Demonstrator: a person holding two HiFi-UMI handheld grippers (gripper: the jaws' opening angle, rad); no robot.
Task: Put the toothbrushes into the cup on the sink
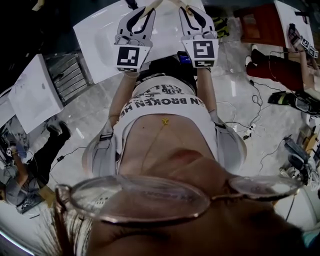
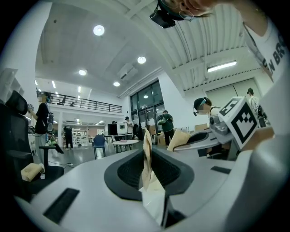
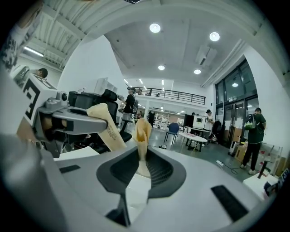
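since the left tool (image 1: 144, 15) pinches one toothbrush (image 2: 147, 156) and the right tool (image 1: 189, 11) a second toothbrush (image 3: 142, 136), each poking past its tips, i'd keep both grips firm. the sink (image 1: 102, 35) lies under the tools; no cup shows, so i'd find it before lowering either.

The head view looks steeply down over the person's chest (image 1: 165, 125), from behind the left gripper (image 1: 142, 12) and right gripper (image 1: 192, 12). Each gripper view sits close behind its own fingers (image 2: 127, 171) (image 3: 158, 171), facing level across the hall. Both share the railed balcony (image 2: 86, 105) (image 3: 176, 95) far beyond the fingers, and each shows the other gripper beside them.
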